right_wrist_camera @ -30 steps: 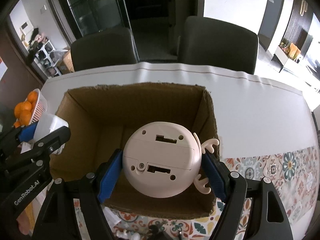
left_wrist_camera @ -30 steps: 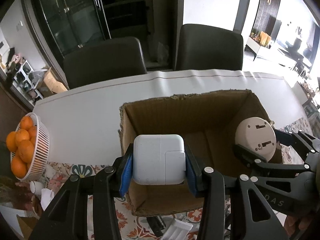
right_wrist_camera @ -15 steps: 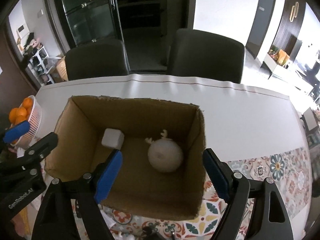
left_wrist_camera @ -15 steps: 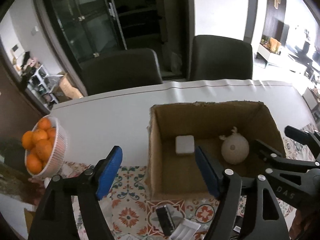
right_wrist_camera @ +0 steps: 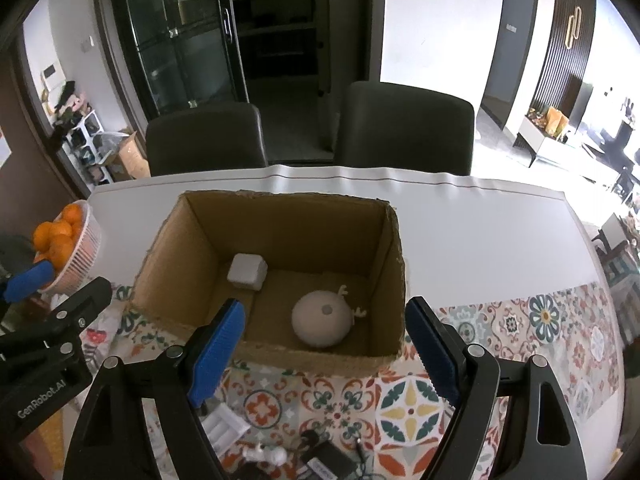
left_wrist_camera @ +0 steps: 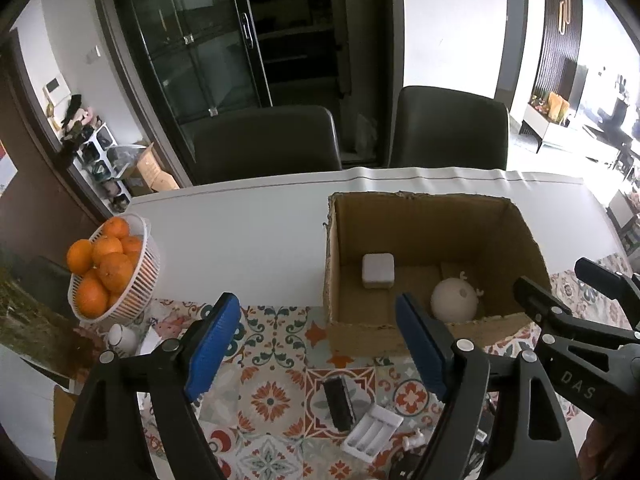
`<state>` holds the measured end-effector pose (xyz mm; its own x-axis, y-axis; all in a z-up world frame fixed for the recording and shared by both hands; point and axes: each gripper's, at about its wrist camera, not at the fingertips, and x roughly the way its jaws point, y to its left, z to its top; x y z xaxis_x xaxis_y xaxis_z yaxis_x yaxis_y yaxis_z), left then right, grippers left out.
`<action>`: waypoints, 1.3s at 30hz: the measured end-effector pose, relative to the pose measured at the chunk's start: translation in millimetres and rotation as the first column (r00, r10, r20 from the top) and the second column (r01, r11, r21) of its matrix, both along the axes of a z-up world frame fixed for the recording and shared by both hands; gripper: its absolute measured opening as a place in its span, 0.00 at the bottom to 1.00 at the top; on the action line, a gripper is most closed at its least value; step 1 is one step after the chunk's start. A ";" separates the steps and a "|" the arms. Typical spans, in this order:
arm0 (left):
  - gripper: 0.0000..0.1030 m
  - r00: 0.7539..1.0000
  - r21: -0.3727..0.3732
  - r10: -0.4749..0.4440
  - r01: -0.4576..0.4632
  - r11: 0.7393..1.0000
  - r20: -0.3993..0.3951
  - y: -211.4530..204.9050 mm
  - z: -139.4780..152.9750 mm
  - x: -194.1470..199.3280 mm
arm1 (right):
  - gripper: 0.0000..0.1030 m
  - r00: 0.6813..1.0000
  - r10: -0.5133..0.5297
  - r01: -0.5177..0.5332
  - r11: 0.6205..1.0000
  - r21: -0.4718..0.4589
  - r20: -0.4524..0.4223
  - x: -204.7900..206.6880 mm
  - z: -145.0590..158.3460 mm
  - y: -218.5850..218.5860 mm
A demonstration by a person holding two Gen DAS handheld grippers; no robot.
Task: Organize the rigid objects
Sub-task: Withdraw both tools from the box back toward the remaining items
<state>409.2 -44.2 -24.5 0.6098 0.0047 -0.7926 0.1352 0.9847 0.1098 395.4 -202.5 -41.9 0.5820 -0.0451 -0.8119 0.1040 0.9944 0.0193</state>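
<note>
An open cardboard box (left_wrist_camera: 416, 198) (right_wrist_camera: 280, 196) stands on the table. On its floor lie a white square charger (left_wrist_camera: 378, 271) (right_wrist_camera: 247, 271) at the left and a round beige lamp with little antlers (left_wrist_camera: 454, 300) (right_wrist_camera: 322, 320) at the right. My left gripper (left_wrist_camera: 316, 308) hovers above the box's near left corner, its jaws opening, with nothing between the blue pads. Above the box's near wall, my right gripper (right_wrist_camera: 326, 308) is open and empty too. Each gripper shows at the edge of the other's view.
A white basket of oranges (left_wrist_camera: 112, 272) sits at the table's left edge, a small white cup (left_wrist_camera: 122, 338) beside it. On the patterned cloth in front of the box lie a white battery case (left_wrist_camera: 372, 428), a black block (left_wrist_camera: 339, 402) and a black adapter (right_wrist_camera: 328, 460). Two dark chairs stand behind the table.
Both grippers let go: the charger and the lamp dropped from the jaws onto the box floor. Both grippers then rose and drew back from the box.
</note>
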 end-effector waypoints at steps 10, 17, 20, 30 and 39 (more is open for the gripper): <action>0.80 0.999 -0.014 -0.005 0.005 1.000 0.047 12.8 15.7 -44.2 | 0.81 0.999 0.012 -0.013 1.000 0.025 0.041 -39.9 14.3 14.0; 0.81 0.998 -0.023 -0.011 0.012 1.000 0.061 20.2 16.1 -69.7 | 0.81 0.996 0.003 -0.002 1.000 -0.009 0.091 -72.4 20.6 25.7; 0.81 0.998 -0.022 -0.013 0.014 1.000 0.059 23.9 13.6 -81.3 | 0.81 0.995 -0.001 0.002 1.000 -0.010 0.098 -85.1 19.9 29.0; 0.82 1.000 -0.053 -0.021 0.022 0.998 0.018 31.6 -9.6 -113.4 | 0.81 0.996 -0.006 0.005 1.000 0.013 0.093 -121.8 4.9 32.9; 0.82 0.999 -0.059 -0.005 0.003 0.998 -0.032 36.5 -36.9 -131.9 | 0.81 1.000 0.013 -0.013 1.000 0.020 0.026 -138.1 -23.2 39.1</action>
<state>277.3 -7.7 -61.4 0.5836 -0.0447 -0.8108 0.1415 0.9888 0.0473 257.3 -163.4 -65.1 0.6035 -0.0213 -0.7971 0.0901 0.9951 0.0417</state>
